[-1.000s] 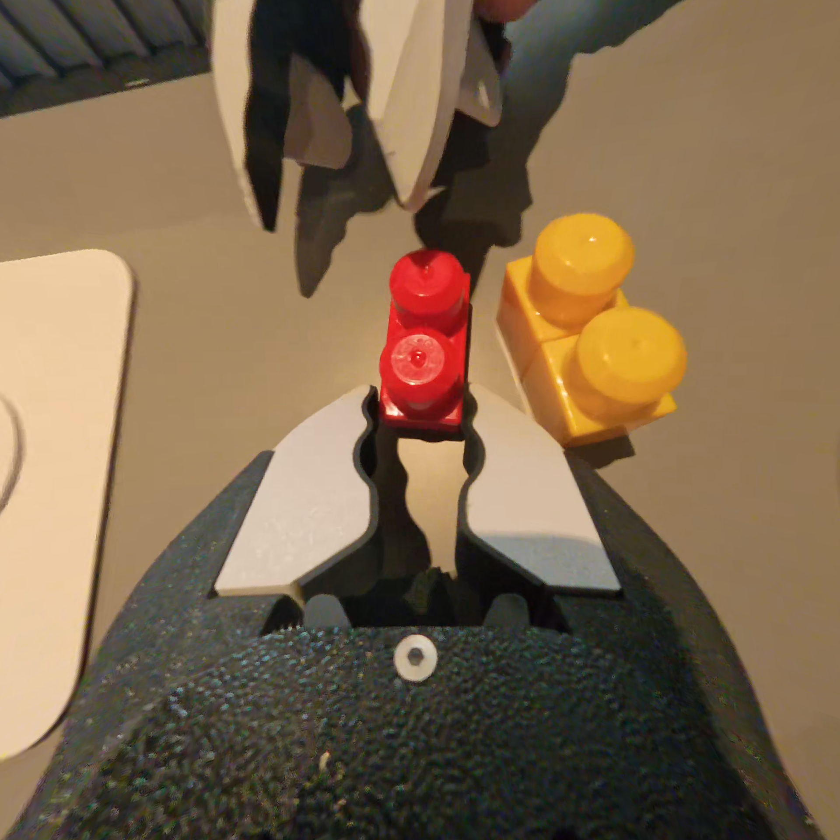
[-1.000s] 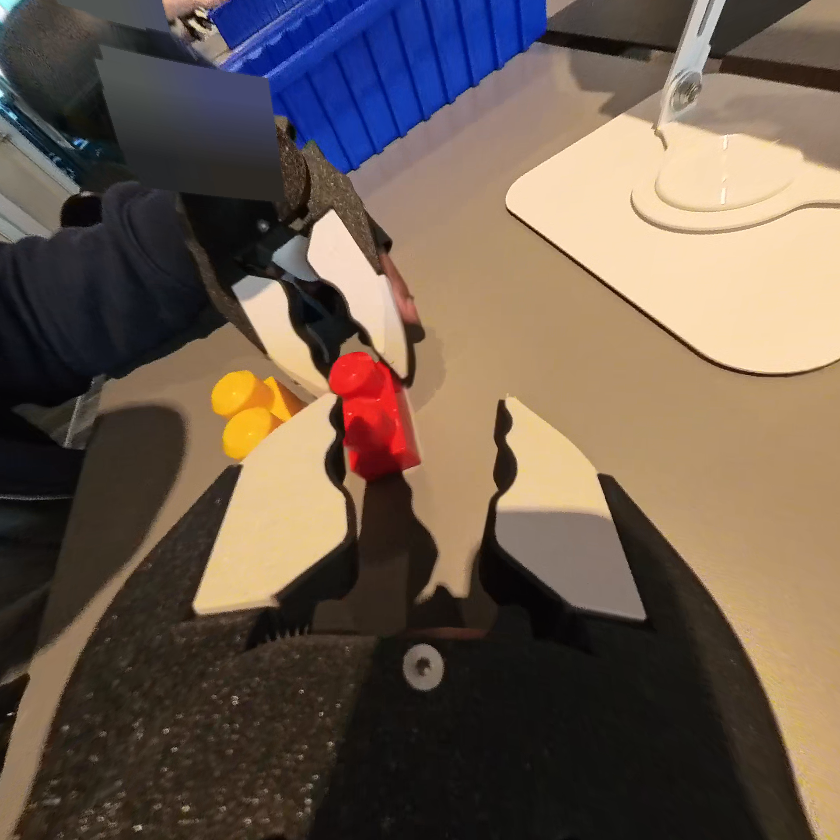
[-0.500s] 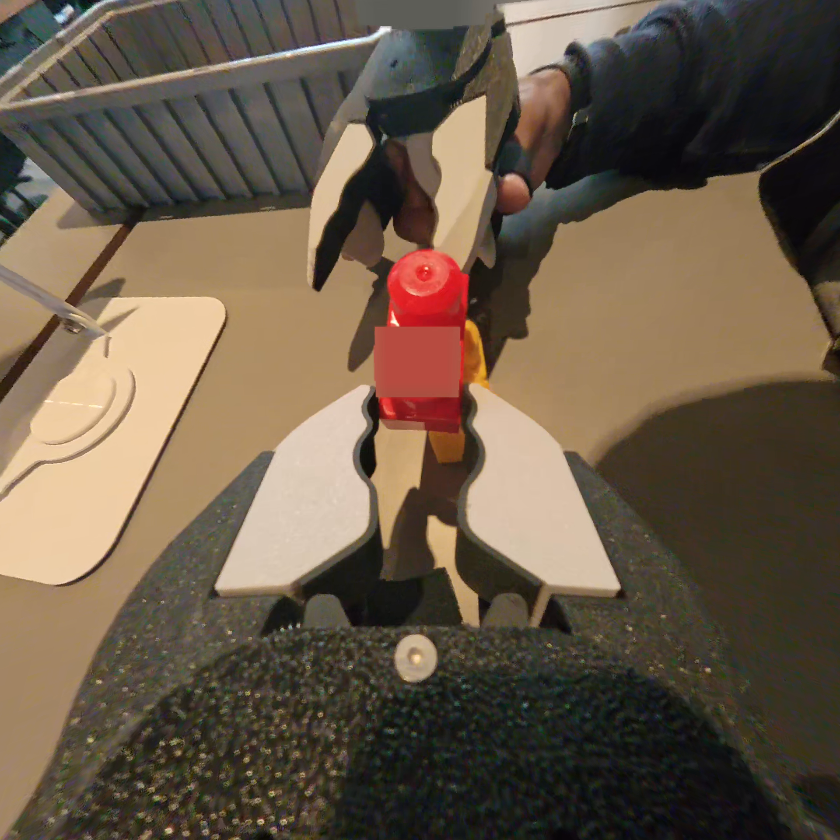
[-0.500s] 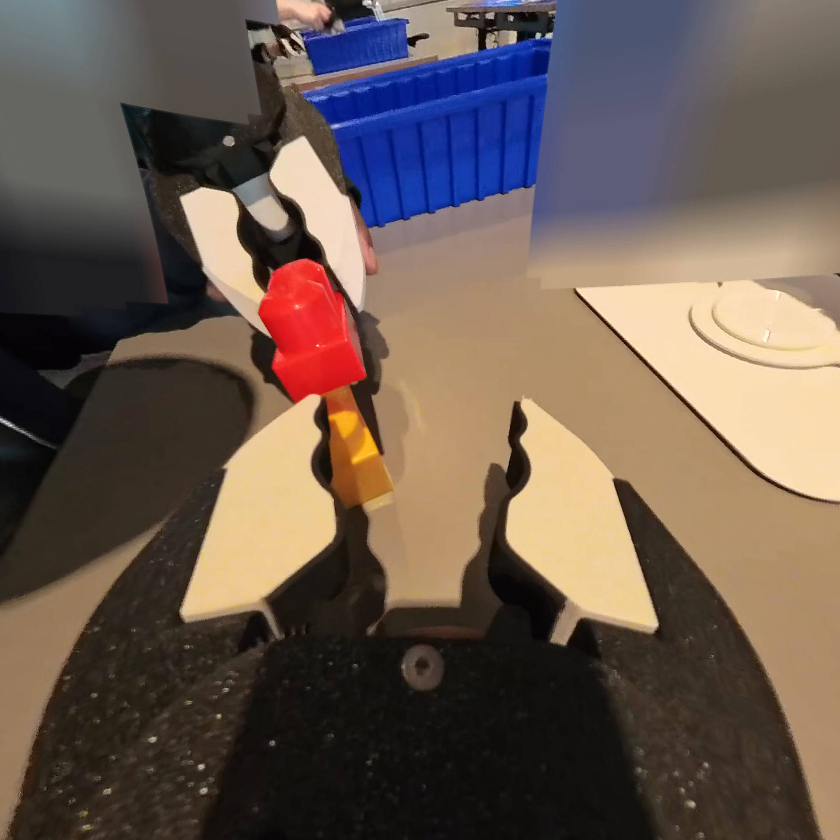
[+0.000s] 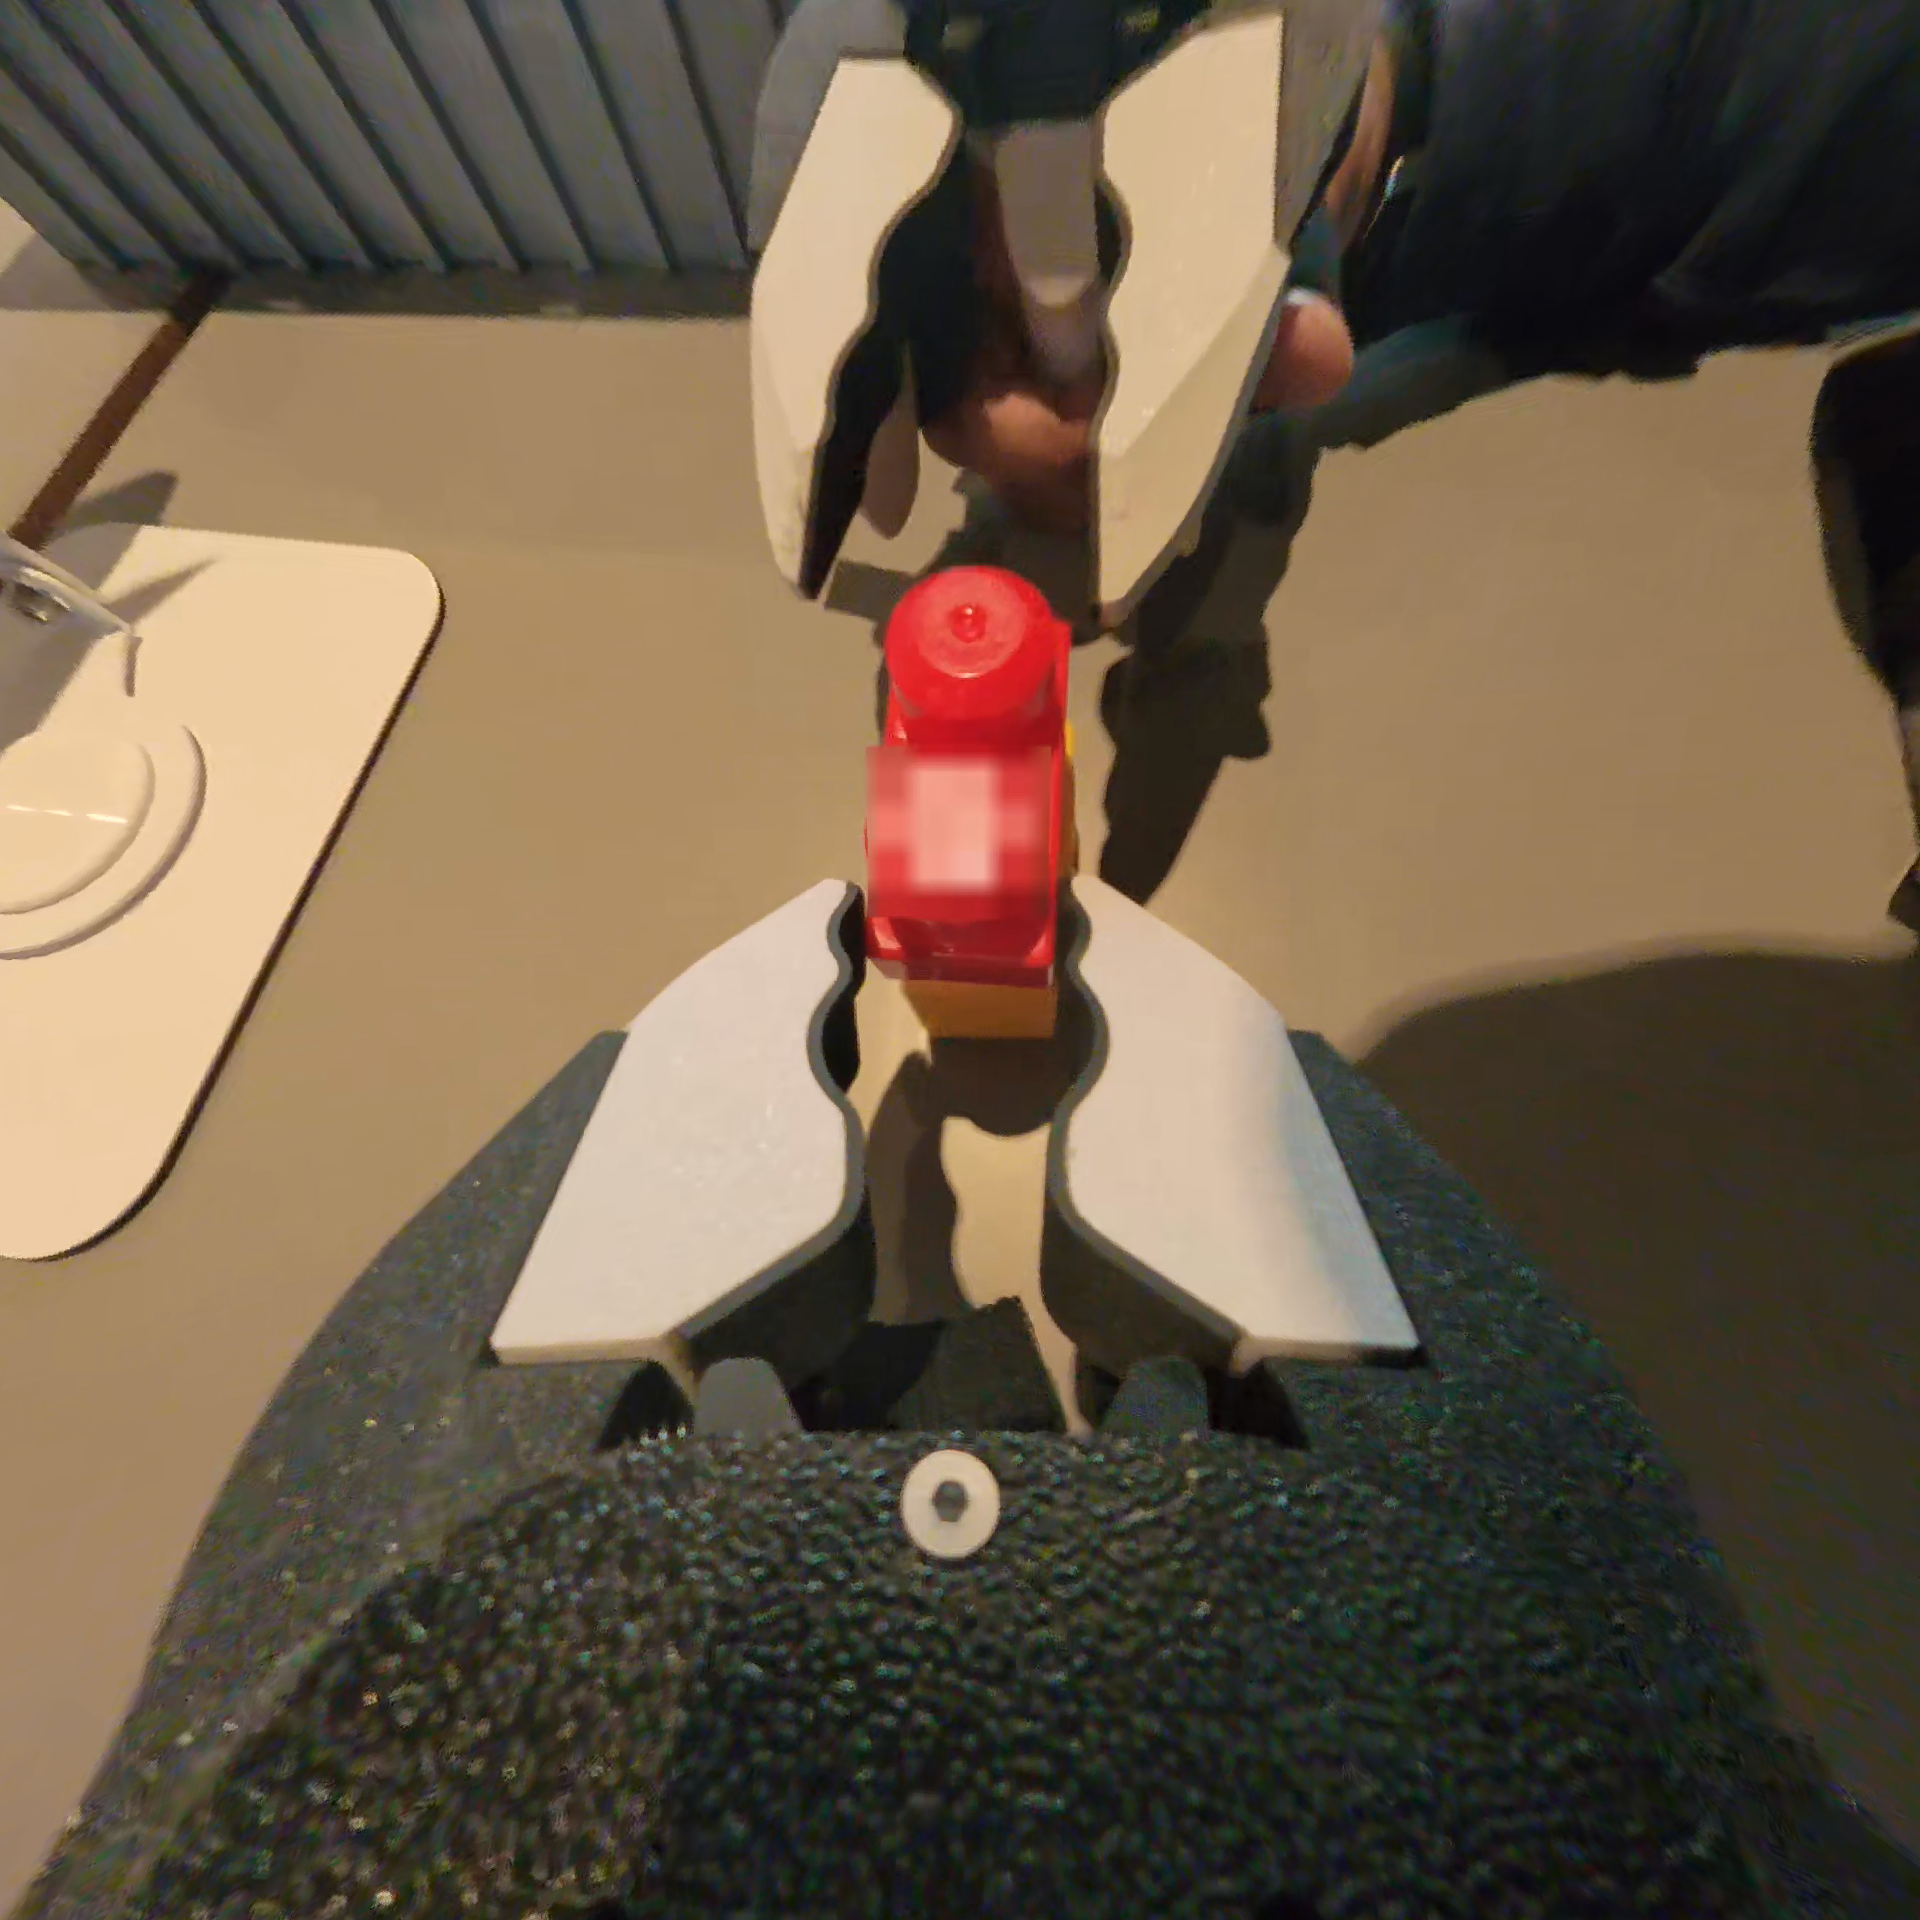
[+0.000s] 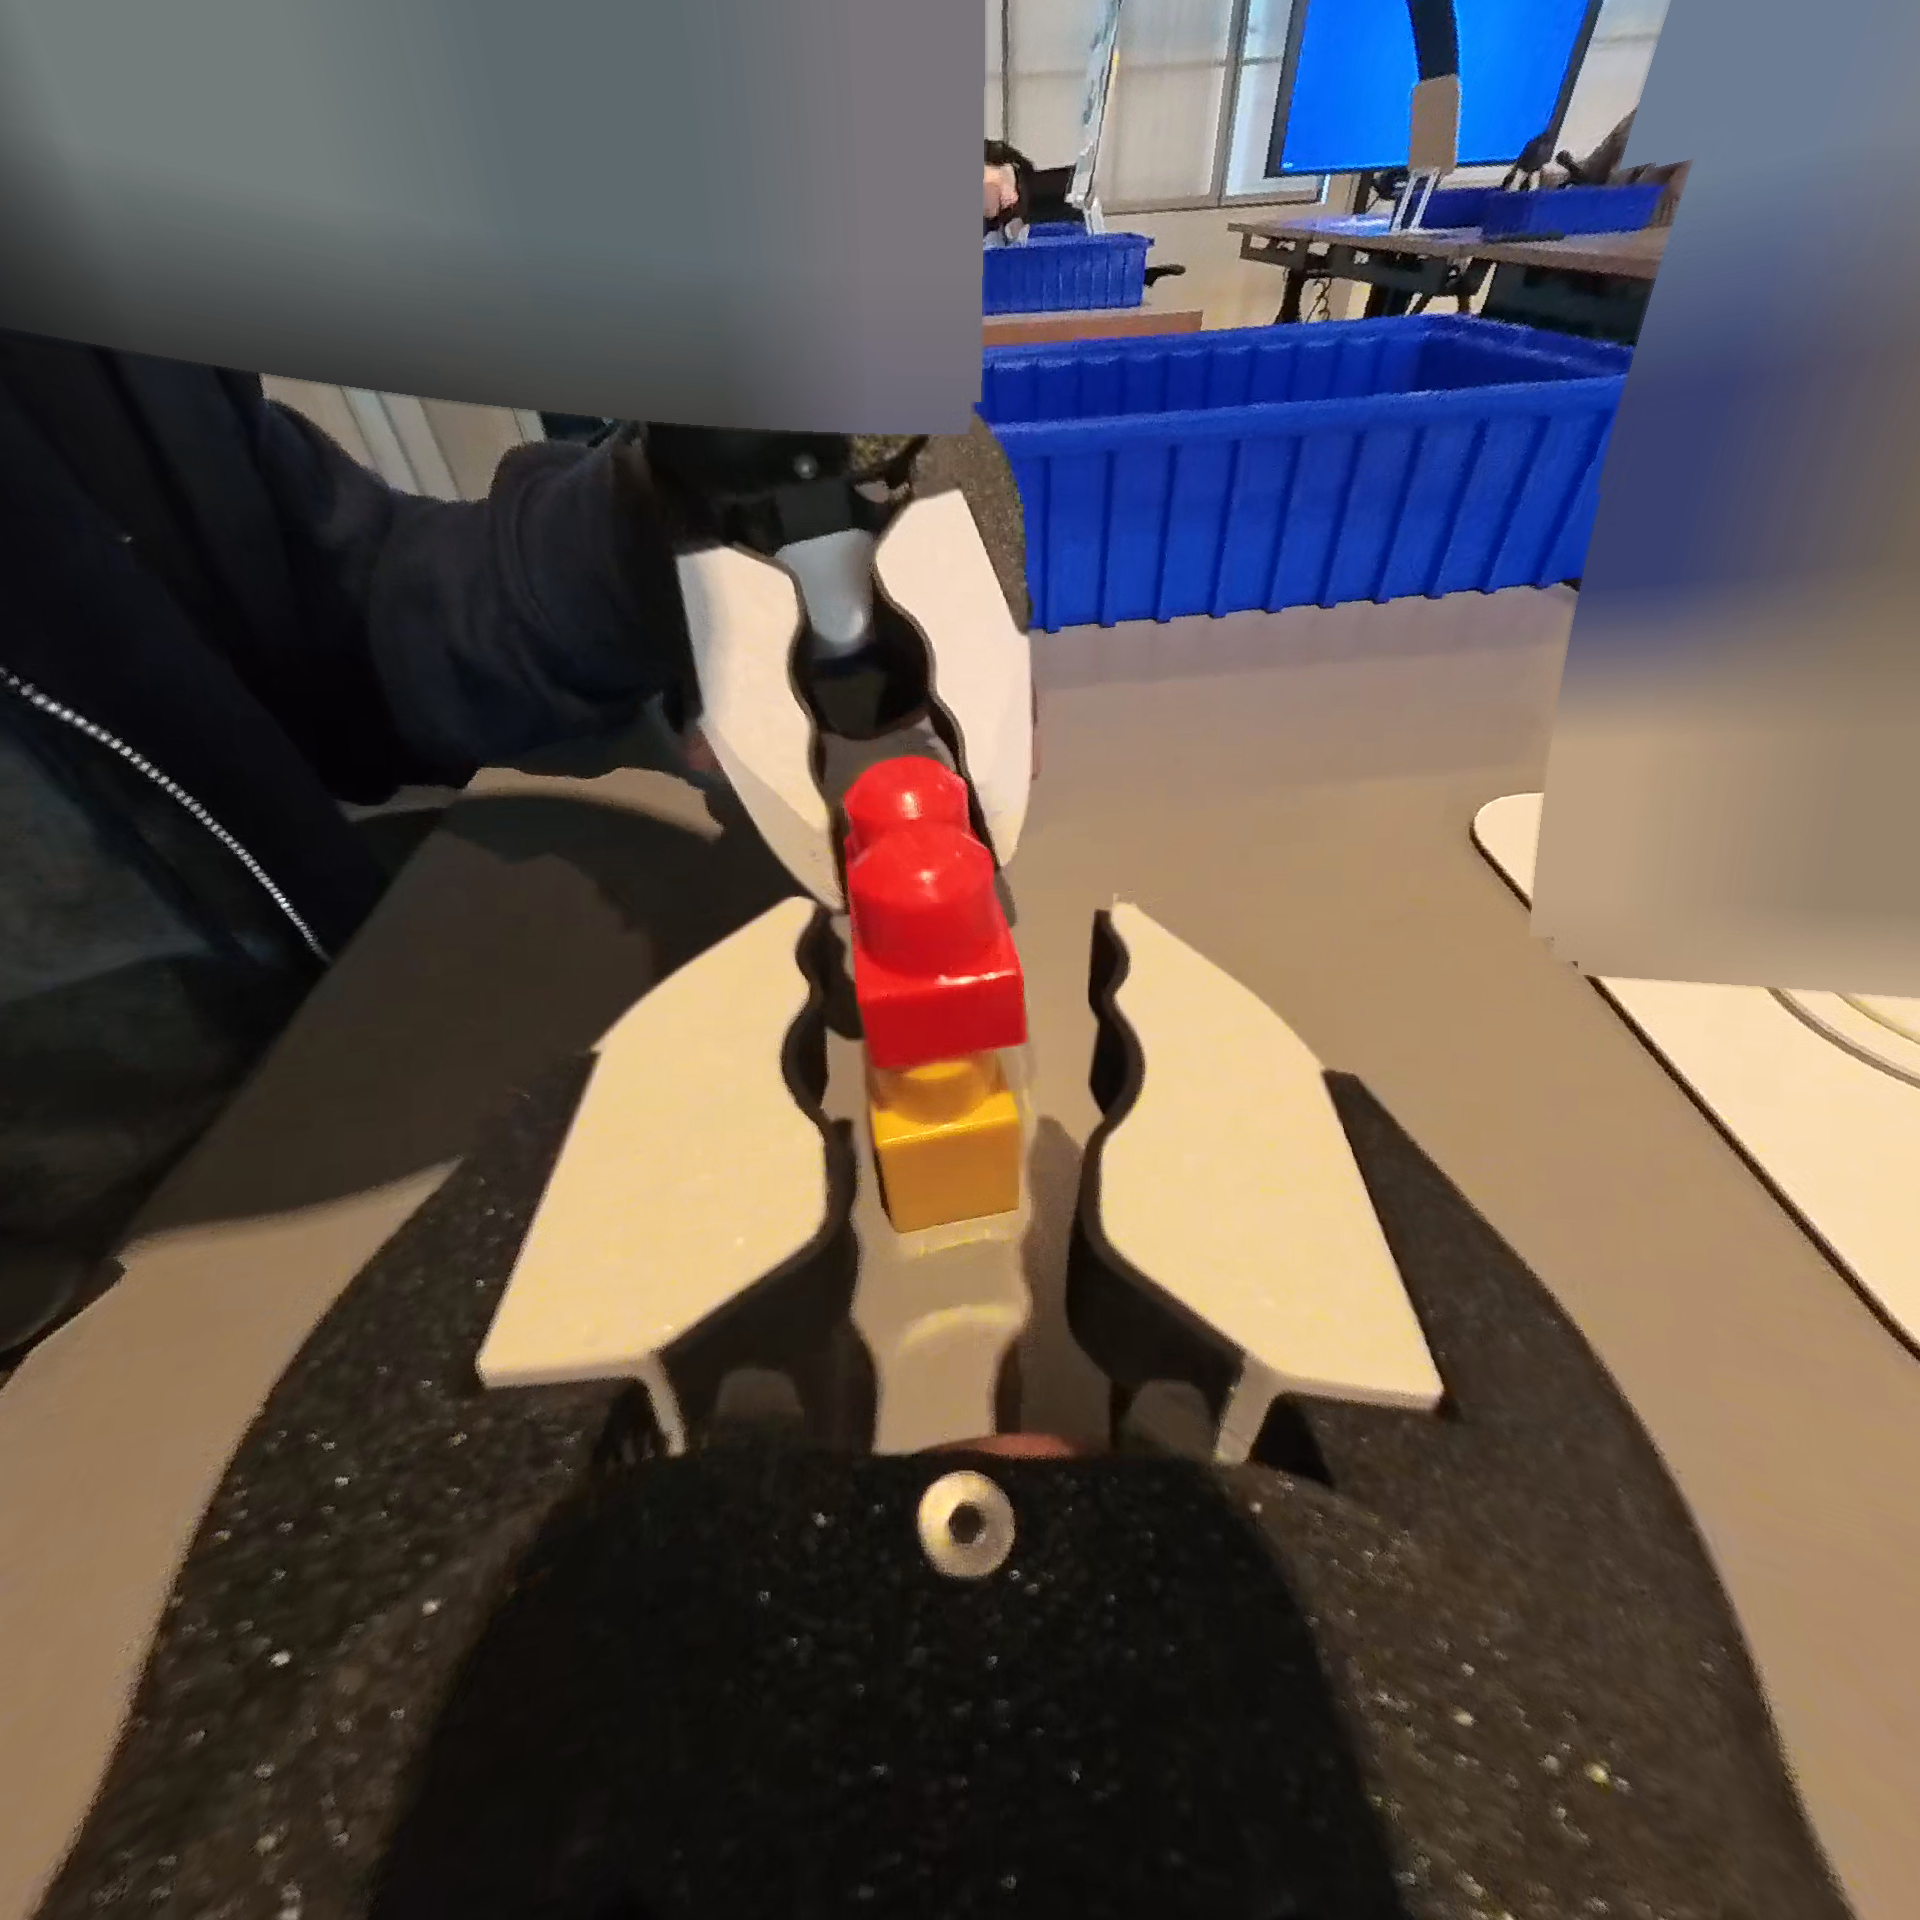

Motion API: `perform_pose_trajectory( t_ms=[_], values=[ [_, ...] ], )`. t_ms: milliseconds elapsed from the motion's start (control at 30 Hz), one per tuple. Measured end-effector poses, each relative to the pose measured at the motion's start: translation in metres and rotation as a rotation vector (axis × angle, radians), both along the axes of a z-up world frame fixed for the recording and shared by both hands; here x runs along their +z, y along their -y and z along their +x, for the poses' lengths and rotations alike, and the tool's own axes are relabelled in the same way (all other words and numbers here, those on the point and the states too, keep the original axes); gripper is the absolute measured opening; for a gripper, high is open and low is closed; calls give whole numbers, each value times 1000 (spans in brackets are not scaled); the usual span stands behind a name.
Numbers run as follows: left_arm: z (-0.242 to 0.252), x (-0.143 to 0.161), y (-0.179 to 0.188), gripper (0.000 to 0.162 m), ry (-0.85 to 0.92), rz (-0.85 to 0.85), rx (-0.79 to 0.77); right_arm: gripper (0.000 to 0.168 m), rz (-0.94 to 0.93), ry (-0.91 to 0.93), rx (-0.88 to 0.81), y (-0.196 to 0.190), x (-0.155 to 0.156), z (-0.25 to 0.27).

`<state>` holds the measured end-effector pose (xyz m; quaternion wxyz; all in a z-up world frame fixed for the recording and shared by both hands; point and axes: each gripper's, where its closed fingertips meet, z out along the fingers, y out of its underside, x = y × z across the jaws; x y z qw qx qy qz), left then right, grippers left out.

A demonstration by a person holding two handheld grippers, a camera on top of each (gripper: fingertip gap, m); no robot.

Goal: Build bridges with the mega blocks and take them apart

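Observation:
My left gripper (image 5: 961,904) is shut on the near end of a red two-stud block (image 5: 966,727). The red block rests over a yellow block (image 5: 987,1008) that stands on the grey table. In the right wrist view the red block (image 6: 935,977) sits on top of the yellow block (image 6: 945,1153), and one yellow stud shows in the gap between them. My right gripper (image 6: 956,914) is open, with a finger on either side of the stack and touching neither block. It faces the left gripper (image 6: 914,873) from the far side, and also shows in the left wrist view (image 5: 961,597).
A white base plate with a stand (image 5: 156,831) lies on the table left of the blocks and shows in the right wrist view (image 6: 1766,1143). A blue bin (image 6: 1299,488) and a grey ribbed bin (image 5: 416,135) stand at the table's edges. A person's dark sleeve (image 6: 312,644) is behind the left gripper. My right fingertips sit around 6 cm from my left ones.
My left gripper lifted the red block from beside the yellow block and brought it onto it. My right gripper, still open, moved in around the stack from the opposite side.

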<state>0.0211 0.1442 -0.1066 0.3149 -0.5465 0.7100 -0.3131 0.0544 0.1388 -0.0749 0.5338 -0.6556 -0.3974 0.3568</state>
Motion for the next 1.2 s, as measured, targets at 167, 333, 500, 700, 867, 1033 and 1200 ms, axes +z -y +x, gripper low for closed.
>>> perform_pose_trajectory(
  t_ms=[167,333,500,700,867,1033,1200],
  values=[
    [0,-10,-1,34,-45,43,5,27,15,68,23,4,-11,-9],
    [1,-10,-3,34,-46,48,7,26,22,84,9,2,-12,-9],
    [3,-10,-7,34,-82,34,-5,26,-41,91,9,-1,-17,-5],
    [2,-13,-7,34,-155,-17,-46,26,-142,83,23,-2,-22,-3],
    [3,-15,-7,35,-131,-48,-34,27,-190,83,24,-2,-24,-2],
    [3,-17,-7,35,-142,21,-34,27,-208,100,17,0,-27,-2],
    [4,-18,-7,36,-83,5,-34,27,-244,90,16,-1,-28,-2]
  ],
)
